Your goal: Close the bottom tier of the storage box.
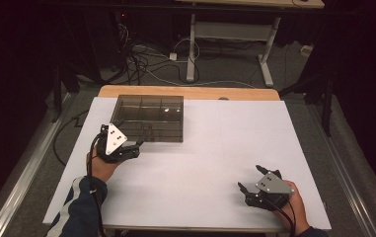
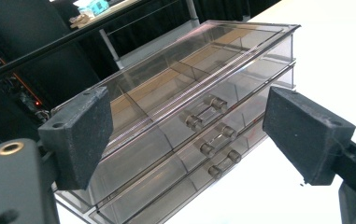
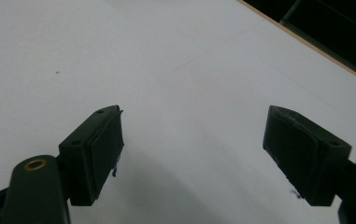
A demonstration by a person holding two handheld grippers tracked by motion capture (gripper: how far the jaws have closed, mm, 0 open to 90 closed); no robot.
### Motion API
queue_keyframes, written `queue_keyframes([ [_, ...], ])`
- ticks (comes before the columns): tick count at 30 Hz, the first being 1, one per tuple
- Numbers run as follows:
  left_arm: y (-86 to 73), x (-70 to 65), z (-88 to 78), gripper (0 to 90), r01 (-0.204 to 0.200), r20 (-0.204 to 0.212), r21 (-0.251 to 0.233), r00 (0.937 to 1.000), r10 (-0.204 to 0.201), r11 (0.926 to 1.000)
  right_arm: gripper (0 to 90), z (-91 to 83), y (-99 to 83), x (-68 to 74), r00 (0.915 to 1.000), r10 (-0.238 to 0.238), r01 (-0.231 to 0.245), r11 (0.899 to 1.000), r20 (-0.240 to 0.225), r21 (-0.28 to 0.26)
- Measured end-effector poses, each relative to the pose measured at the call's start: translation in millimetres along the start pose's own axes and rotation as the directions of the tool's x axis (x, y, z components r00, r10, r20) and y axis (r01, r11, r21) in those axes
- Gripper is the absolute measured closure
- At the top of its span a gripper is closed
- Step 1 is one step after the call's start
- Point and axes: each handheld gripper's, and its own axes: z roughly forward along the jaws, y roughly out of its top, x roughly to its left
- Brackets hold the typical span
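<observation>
Paper, white and plain, covers the bench (image 1: 215,148), whose wooden edge shows at the far side; beyond it lie grey floor, tangled cables (image 1: 141,61) and the legs of a second table (image 1: 235,34), the room dark around them; the smoky clear drawer box (image 1: 148,117) stands on the bench's far left part, three drawers stacked, each with a bar handle; the left gripper (image 2: 187,128) hovers just before it, jaws spread, touching nothing; the right gripper (image 3: 192,154) hangs over bare paper near right, jaws likewise spread; drawer contents are hard to make out.
</observation>
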Motion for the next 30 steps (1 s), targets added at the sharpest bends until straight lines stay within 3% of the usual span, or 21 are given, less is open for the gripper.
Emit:
queue_keyframes([
  [30, 14.8, -20.5, -6.8, 15.9, -0.039, 0.057, -0.041, 0.9975, 0.042, 0.9984, 20.8, -0.6, 3.2, 7.1, 0.9993, -0.018, 0.018, 1.000, -0.032, -0.007],
])
